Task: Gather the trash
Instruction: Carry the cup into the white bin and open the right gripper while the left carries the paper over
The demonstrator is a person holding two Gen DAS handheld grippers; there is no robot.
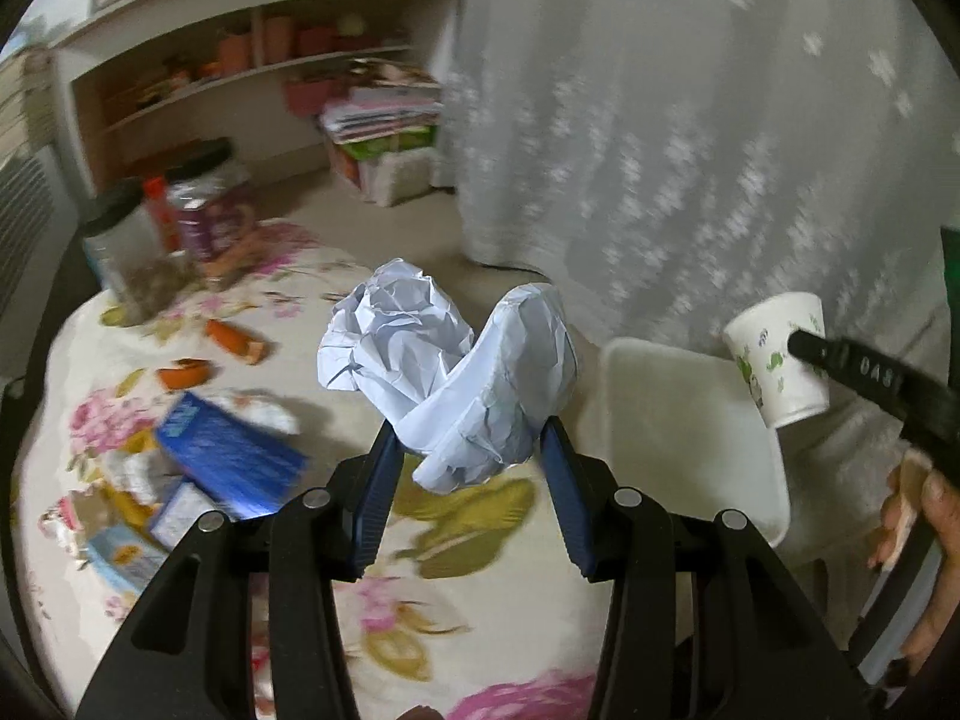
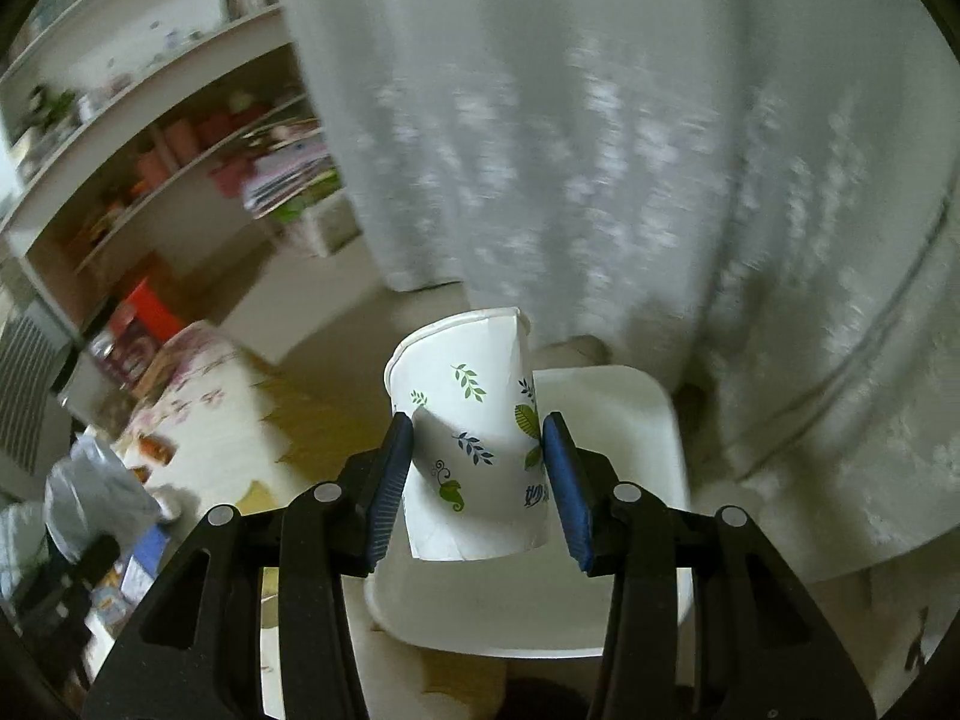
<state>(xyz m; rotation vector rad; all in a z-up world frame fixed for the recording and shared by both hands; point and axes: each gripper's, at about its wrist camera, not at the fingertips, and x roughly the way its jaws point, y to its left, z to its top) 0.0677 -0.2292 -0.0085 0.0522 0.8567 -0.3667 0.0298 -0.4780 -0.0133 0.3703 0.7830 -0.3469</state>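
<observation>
My left gripper [image 1: 471, 441] is shut on a crumpled white paper ball [image 1: 450, 372] and holds it above the floral tablecloth [image 1: 510, 600]. My right gripper [image 2: 480, 438] is shut on a white paper cup with a leaf print [image 2: 474, 438], dented at the side, above a white bin [image 2: 630, 462]. The cup [image 1: 780, 360] and the right gripper's finger also show at the right of the left wrist view, above the white bin [image 1: 678, 420].
On the table lie orange peels [image 1: 234, 342], a blue box [image 1: 231, 462], small packets [image 1: 126, 552] and jars [image 1: 120, 252]. A shelf unit [image 1: 252, 60] stands behind, and a white patterned curtain [image 1: 690, 120] hangs behind the bin.
</observation>
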